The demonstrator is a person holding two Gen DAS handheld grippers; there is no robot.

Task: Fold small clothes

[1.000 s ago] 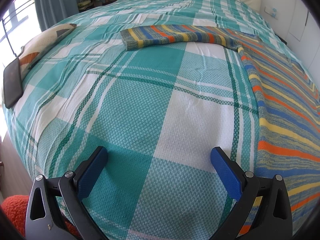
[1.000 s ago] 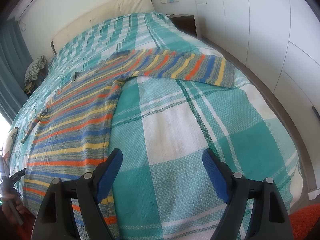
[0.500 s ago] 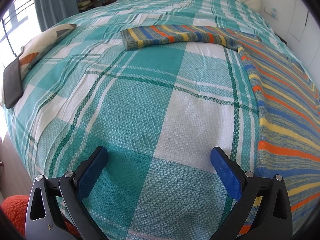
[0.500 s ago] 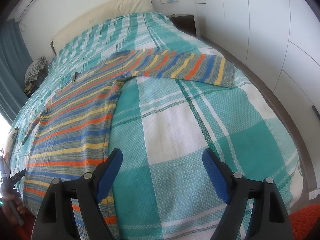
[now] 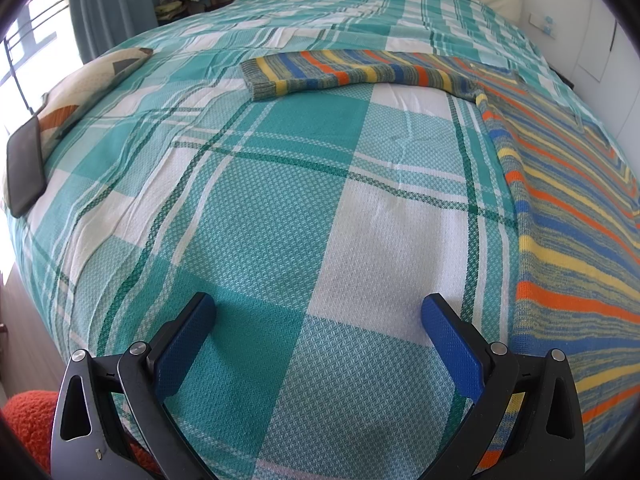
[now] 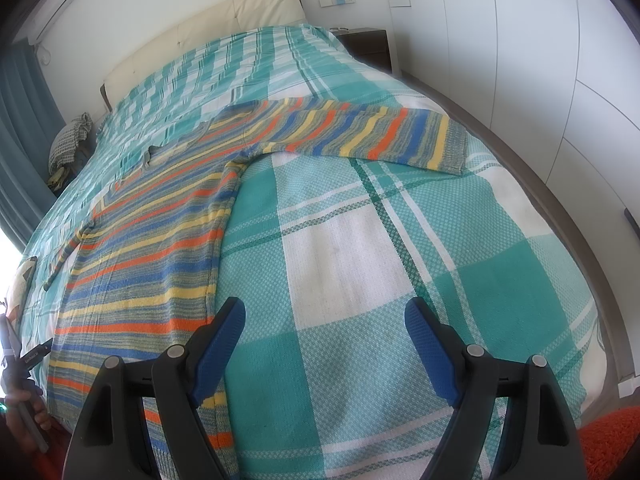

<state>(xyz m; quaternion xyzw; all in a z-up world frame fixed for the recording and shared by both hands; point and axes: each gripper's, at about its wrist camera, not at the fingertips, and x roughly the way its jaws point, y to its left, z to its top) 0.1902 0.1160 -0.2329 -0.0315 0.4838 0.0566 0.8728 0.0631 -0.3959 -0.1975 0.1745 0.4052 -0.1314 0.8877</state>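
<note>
left gripper (image 5: 319, 312): one, jaws spread wide, nothing between them; two blue textured pads (image 5: 182, 344) on black plastic arms, hanging over bare bedspread
right gripper (image 6: 325, 318): one, jaws also wide apart, empty; same blue pads (image 6: 218, 344), the left one sits over the sweater's side edge, contact can't be judged
sweater (image 6: 160, 248): one, knit, striped orange/blue/yellow over grey-green; lies flat on the bed, between the two grippers, body running away toward the headboard
sleeves: two, both spread out sideways; ribbed cuff (image 5: 256, 80) visible at the left one's end
bedspread (image 5: 280, 208): one, woven waffle texture, teal/white plaid with dark green lines, a few shallow creases
pillow (image 5: 92, 84): one, printed, near the bed's left edge
phone (image 5: 25, 168): one flat dark slab, resting on the pillow end
headboard (image 6: 208, 28): one, cream, padded
rug (image 5: 32, 420): orange, shaggy, on the floor beside the bed
hand (image 6: 24, 412): one seen, lower left of right view, gripping a handle
</note>
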